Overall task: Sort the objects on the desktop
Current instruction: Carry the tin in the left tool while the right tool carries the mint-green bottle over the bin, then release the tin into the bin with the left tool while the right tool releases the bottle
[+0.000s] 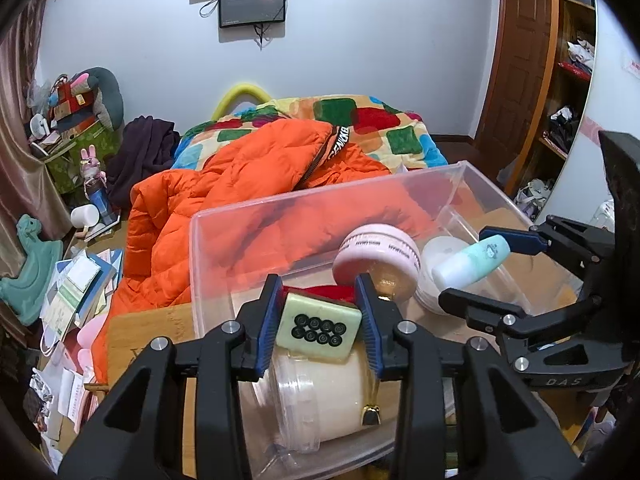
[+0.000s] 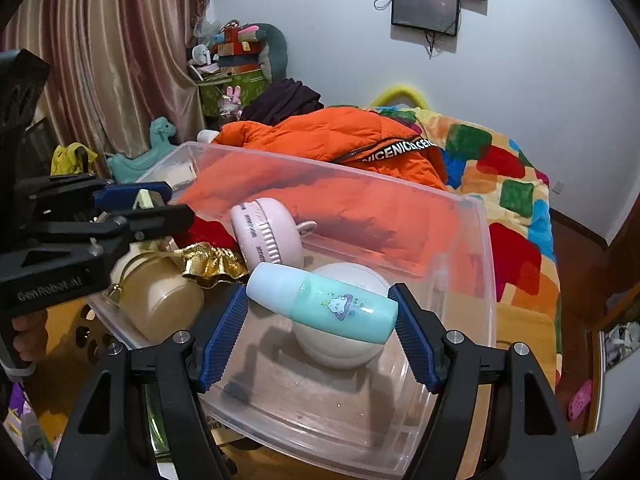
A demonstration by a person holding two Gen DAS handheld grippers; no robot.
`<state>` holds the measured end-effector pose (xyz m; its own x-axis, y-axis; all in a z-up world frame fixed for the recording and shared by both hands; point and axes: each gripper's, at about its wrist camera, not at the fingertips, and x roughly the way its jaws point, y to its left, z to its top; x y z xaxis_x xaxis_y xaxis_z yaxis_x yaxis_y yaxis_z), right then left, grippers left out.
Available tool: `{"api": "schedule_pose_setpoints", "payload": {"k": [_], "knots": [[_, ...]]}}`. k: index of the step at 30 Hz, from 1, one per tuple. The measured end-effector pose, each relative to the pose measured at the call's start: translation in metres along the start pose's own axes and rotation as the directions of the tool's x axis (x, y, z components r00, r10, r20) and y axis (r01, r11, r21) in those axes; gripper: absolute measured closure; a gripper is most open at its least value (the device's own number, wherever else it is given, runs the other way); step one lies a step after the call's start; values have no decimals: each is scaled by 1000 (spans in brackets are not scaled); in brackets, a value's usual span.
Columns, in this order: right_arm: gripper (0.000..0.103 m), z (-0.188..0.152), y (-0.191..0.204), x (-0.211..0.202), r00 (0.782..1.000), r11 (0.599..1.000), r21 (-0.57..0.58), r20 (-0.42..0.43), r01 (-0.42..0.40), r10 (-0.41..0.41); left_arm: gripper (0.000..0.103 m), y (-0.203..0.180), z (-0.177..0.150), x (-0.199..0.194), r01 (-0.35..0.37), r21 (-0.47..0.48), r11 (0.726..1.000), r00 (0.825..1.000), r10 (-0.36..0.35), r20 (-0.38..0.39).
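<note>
Bin (image 1: 224, 240) clear, on worktop, we hover both grippers over it | right gripper (image 2: 322, 320) jaws wide, clamping mint bottle (image 2: 340, 304) endwise | left gripper (image 1: 318, 320) jaws narrow, pinching green mahjong tile (image 1: 318, 326)

Storage bin (image 2: 472, 248): clear, glossy plastic; mint bottle (image 2: 344, 304) inside it: smooth, satin plastic; mahjong tile (image 1: 318, 326): glossy, polished; orange jacket (image 1: 224, 196) behind bin: quilted cloth; gold fabric (image 2: 212, 264): shiny, crinkled.
</note>
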<state>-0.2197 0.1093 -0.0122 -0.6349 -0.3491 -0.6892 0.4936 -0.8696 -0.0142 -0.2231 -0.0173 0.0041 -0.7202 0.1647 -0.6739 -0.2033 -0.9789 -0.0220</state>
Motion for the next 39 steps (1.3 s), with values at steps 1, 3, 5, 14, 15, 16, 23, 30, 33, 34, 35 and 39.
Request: {"api": "schedule_pose_setpoints", "payload": {"k": [1, 3, 5, 14, 15, 16, 23, 30, 33, 34, 35, 39], "knots": [[34, 0, 0, 0, 1000, 1000, 1, -1, 1, -1, 65, 0, -1, 1, 3, 0, 1000, 1000, -3, -4], [34, 1, 0, 0, 1000, 1000, 4, -10, -1, 1, 64, -1, -2, 2, 14, -2, 1000, 1000, -14, -13], [33, 2, -1, -1, 999, 1000, 10, -29, -16, 17, 59, -2, -3, 2, 30, -2, 1000, 999, -31, -20], [29, -6, -2, -19, 1000, 1000, 24, -31, 2, -1, 38, -10, -6, -19, 21, 18, 1000, 1000, -21, 10], [28, -8, -3, -24, 1000, 1000, 28, -27, 4, -3, 37, -12, -6, -23, 19, 22, 1000, 1000, -19, 14], [26, -9, -4, -28, 1000, 1000, 30, -24, 6, -5, 36, -13, -5, -24, 17, 23, 1000, 1000, -17, 16], [23, -20, -9, -56, 999, 998, 41, -2, 44, -44, 30, -19, -5, -46, 2, 31, 1000, 999, -4, 48], [22, -31, -16, -80, 997, 995, 62, 20, 75, -76, 20, -25, -12, -73, -19, 43, 999, 996, 16, 85], [22, -36, -21, -90, 996, 993, 81, 31, 85, -87, 20, -27, -18, -81, -20, 40, 999, 996, 16, 92], [22, -38, -22, -93, 996, 993, 87, 33, 85, -89, 20, -27, -20, -83, -21, 37, 999, 996, 17, 92], [22, -41, -24, -97, 995, 992, 98, 36, 84, -88, 19, -27, -23, -85, -20, 35, 999, 996, 17, 90], [22, -52, -26, -106, 996, 988, 132, 37, 80, -86, 19, -29, -38, -87, -22, 27, 999, 997, 20, 73]]}}
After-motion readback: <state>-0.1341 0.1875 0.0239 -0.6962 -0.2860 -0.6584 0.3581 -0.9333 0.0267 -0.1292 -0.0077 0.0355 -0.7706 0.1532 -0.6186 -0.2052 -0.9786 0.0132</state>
